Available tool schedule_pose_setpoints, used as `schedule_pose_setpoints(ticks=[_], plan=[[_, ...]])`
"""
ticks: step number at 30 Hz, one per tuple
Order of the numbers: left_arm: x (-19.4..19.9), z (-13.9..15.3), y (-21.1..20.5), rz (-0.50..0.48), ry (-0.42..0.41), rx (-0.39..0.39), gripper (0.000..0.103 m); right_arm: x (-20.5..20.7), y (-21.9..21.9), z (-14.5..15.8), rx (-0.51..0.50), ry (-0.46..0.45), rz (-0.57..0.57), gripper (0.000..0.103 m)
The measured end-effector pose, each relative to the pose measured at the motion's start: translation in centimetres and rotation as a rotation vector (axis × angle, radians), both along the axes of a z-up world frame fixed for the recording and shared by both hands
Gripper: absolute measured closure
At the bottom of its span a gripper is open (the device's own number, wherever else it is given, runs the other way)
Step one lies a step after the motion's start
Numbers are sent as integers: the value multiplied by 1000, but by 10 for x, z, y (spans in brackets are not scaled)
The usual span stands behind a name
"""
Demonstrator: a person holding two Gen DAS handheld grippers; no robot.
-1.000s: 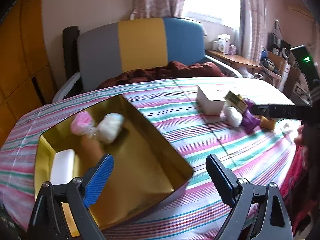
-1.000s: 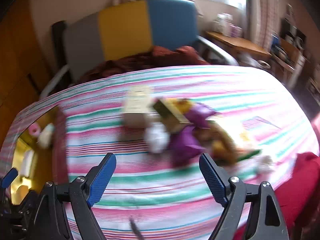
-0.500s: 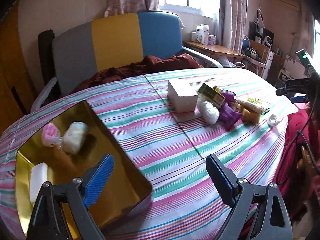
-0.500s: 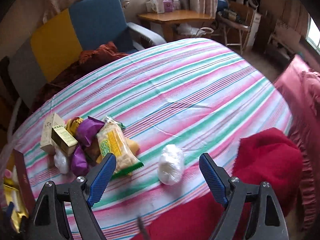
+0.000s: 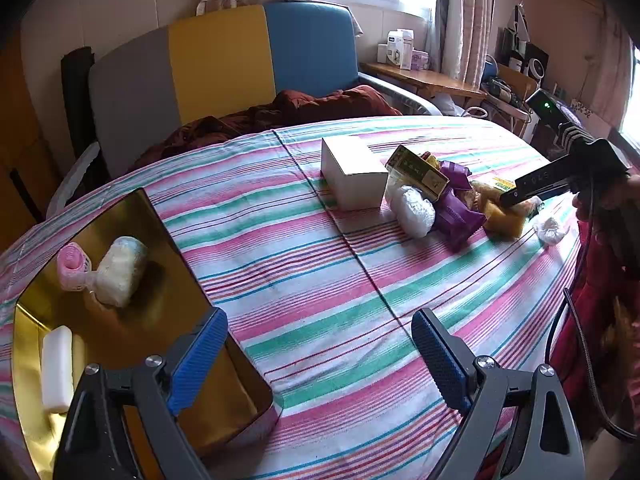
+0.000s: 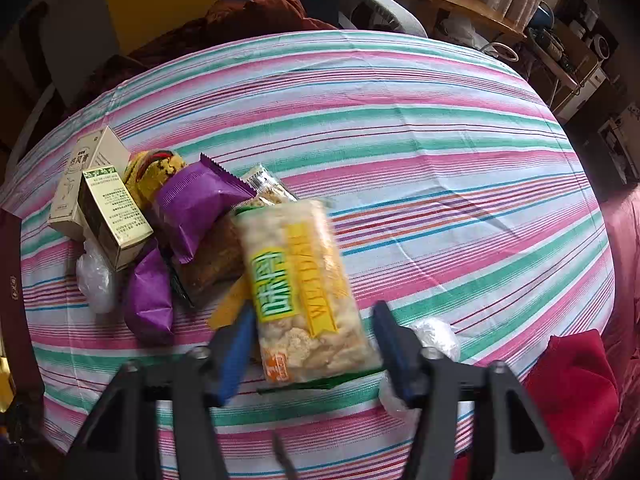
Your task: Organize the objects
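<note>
My left gripper [image 5: 318,354] hangs with fingers apart and empty; the gold tin [image 5: 168,236] lies under and beyond its left finger, already holding a few items. My right gripper [image 6: 312,344] has fingers spread either side of the rice-cracker bag [image 6: 302,292], not visibly pinching yet. Risks, I judge: slick film slipping on closing, crackers crushing, or the right finger snagging the white wad [image 6: 434,332] just outside it.

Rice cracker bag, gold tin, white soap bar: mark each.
rice cracker bag [image 6: 304,292], right wrist view, on its printed front.
gold tin [image 5: 224,396], left wrist view, on its bare floor.
white soap bar [image 5: 57,368], left wrist view, on its top face.
</note>
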State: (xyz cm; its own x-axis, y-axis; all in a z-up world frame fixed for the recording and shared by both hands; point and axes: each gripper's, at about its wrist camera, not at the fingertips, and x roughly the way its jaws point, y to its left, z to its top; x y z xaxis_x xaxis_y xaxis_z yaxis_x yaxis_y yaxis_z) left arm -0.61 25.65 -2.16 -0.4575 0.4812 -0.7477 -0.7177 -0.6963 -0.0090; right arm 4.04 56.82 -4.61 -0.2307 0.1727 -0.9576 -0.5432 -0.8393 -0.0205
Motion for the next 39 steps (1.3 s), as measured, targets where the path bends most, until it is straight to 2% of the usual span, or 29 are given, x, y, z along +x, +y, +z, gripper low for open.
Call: schedule_pose_setpoints(ticks=[7,12,14,18,22,24,29,35,39], plan=[[-5,-3,10,-16,-26,6,9,16,-33,20,-13,70,111,58],[-8,-6,17,-27,-53,16,9,19,-72,31,-98,130,218,58],[-10,-8,19,-24,-76,18,9,12,-90,27,-148,133,258,56],[-14,-9,24,-16,-87,11,9,4,-108,26,-172,140,300,45],[-18,-9,34,-26,-110,10,9,7,-97,31,-133,140,265,40],[-19,-9,42,-34,-130,17,9,10,-77,30,-96,130,220,37],[-18,-12,70,-71,-233,53,9,33,-18,32,-25,85,29,36],[-22,-30,113,-52,-386,48,9,65,52,23,-13,16,-167,35],[-26,-41,133,-17,-429,26,10,76,70,6,-63,-27,-199,35]])
